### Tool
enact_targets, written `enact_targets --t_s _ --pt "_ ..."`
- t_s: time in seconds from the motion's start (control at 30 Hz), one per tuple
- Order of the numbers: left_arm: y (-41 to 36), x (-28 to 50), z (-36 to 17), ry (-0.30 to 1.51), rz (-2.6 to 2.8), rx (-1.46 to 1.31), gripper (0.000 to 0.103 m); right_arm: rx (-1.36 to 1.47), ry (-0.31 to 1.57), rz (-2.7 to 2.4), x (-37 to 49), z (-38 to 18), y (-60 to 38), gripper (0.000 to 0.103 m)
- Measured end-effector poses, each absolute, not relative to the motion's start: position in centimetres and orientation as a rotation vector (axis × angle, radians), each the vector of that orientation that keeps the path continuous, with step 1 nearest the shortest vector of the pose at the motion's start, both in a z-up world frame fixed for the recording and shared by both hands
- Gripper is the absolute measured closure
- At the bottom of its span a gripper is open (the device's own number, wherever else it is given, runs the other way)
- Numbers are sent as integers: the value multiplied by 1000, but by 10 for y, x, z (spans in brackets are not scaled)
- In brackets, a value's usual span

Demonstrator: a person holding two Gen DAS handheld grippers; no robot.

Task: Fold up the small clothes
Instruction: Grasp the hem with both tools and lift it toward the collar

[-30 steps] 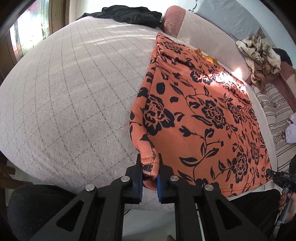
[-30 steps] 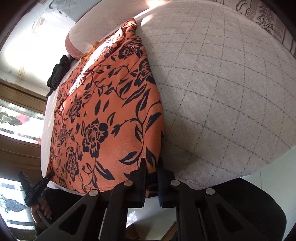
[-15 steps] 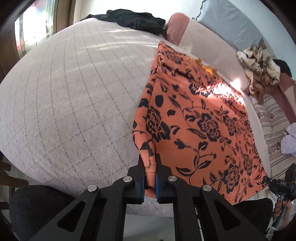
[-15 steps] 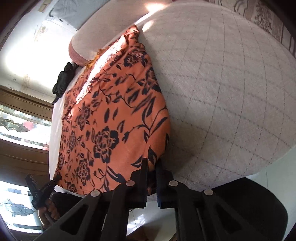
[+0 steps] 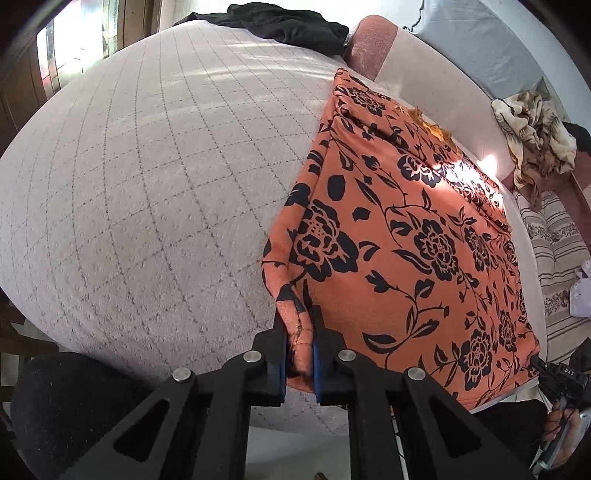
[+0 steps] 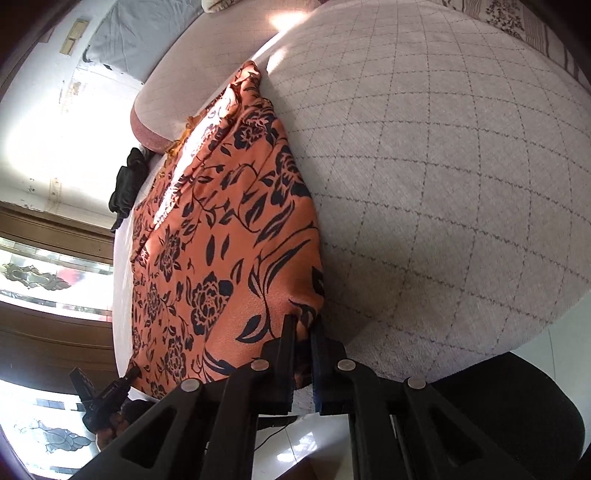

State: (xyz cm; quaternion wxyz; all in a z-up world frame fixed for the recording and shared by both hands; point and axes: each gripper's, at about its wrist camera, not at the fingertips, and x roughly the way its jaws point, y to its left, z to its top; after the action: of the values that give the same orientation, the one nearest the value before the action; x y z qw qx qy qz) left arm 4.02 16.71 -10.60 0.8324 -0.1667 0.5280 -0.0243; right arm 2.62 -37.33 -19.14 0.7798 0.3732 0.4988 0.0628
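Observation:
An orange garment with a black flower print (image 5: 406, 236) lies spread on a grey quilted bed (image 5: 147, 184). My left gripper (image 5: 299, 347) is shut on its near left corner at the bed's front edge. My right gripper (image 6: 303, 339) is shut on the near right corner of the same garment (image 6: 229, 251). The right gripper also shows at the far right of the left wrist view (image 5: 554, 373), and the left gripper at the lower left of the right wrist view (image 6: 107, 391). The cloth is pulled taut between the two corners.
A black garment (image 5: 273, 22) lies at the bed's far edge. A beige crumpled cloth (image 5: 535, 129) sits at the right on a striped cover (image 5: 557, 258). A pink-edged cushion (image 5: 373, 48) and grey pillow (image 5: 476, 44) are at the head. A black chair (image 6: 517, 413) stands by the bed.
Both grippers have pushed forward and lifted a little with their corners, so the near hem of the orange garment has moved farther onto the bed. Both stay shut on the cloth.

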Motion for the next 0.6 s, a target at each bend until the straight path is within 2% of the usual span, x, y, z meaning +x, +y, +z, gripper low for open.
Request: enact_targets --t_s 0.13,0.2,0.23,0.27,0.3,0.33,0.37,0.4,0.43,0.47,0.5,0.53,0.57,0.6 --pt "166 44 -115 1145 -27 -326 92 799 1077 138 27 -192 -372 96" --pt "161 45 -115 1146 -20 -297 92 804 1104 128 30 -199 -373 92" --pt "159 46 -114 1148 -18 -282 88 812 1114 129 31 -201 -373 91" --pt "157 46 -113 1151 -16 -275 76 808 1115 128 31 -200 -372 88" --pt "156 46 -113 1149 -19 -280 69 787 1102 126 32 -196 -371 83" --pt "155 46 -112 1141 -19 -286 55 762 1089 128 32 -191 -370 79" --pt "155 46 -111 1130 -11 -284 49 749 1079 133 32 -187 -370 66" --pt "154 47 -111 1124 -8 -280 48 747 1073 139 33 -185 -370 45" --pt "153 48 -113 1128 -8 -276 47 747 1071 138 35 -185 -370 36" --pt "152 49 -115 1134 -5 -266 47 740 1076 125 37 -187 -370 33" --pt "149 50 -116 1136 -5 -244 48 730 1099 114 40 -191 -369 36" --pt "147 50 -115 1135 -10 -211 68 726 1122 120 42 -195 -367 42" --pt "144 50 -114 1139 -31 -180 95 718 1138 133 43 -198 -364 72" --pt "144 51 -112 1140 -48 -185 95 711 1155 141 44 -200 -361 90"
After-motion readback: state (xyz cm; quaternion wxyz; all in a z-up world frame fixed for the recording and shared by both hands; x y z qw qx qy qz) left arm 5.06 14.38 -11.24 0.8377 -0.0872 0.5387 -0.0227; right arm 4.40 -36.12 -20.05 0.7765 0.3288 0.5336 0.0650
